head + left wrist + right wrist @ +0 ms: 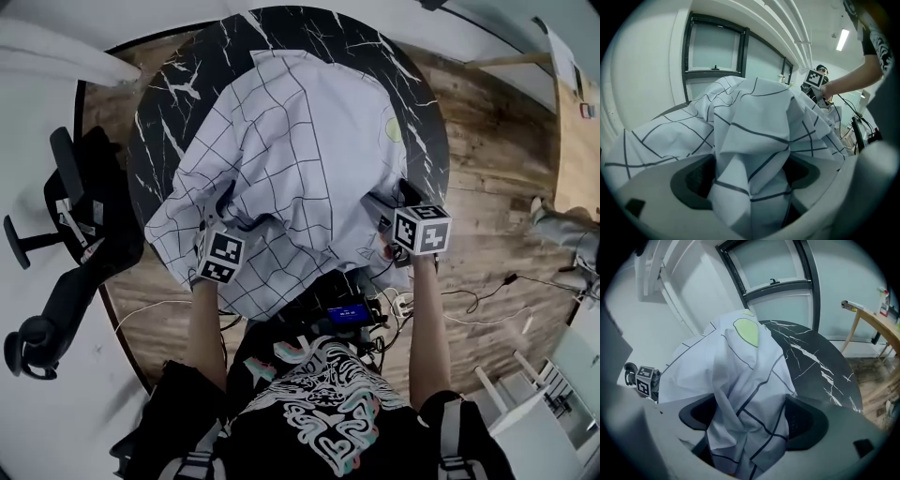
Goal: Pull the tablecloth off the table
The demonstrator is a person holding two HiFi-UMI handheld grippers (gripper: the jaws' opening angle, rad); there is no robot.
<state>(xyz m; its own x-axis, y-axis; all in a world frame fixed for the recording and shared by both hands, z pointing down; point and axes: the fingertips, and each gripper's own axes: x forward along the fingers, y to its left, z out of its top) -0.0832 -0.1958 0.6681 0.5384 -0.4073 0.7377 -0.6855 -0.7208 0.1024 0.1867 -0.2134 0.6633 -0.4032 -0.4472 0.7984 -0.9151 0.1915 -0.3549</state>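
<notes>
A white tablecloth (291,159) with a black grid lies bunched on the round black marble table (183,80), its near part hanging over the near edge. It bears a pale green patch (393,129). My left gripper (225,214) is at the cloth's near left. In the left gripper view a fold of tablecloth (754,140) lies between the wide-standing jaws of that gripper (750,173). My right gripper (392,208) is at the near right. Its jaws (750,420) also stand wide, with a hanging fold of tablecloth (745,394) between the pads.
A black office chair (66,234) stands left of the table. Cables and a power strip (398,305) lie on the wooden floor (487,187) by my feet. A wooden desk (574,122) is at the far right and white furniture (544,412) at the lower right.
</notes>
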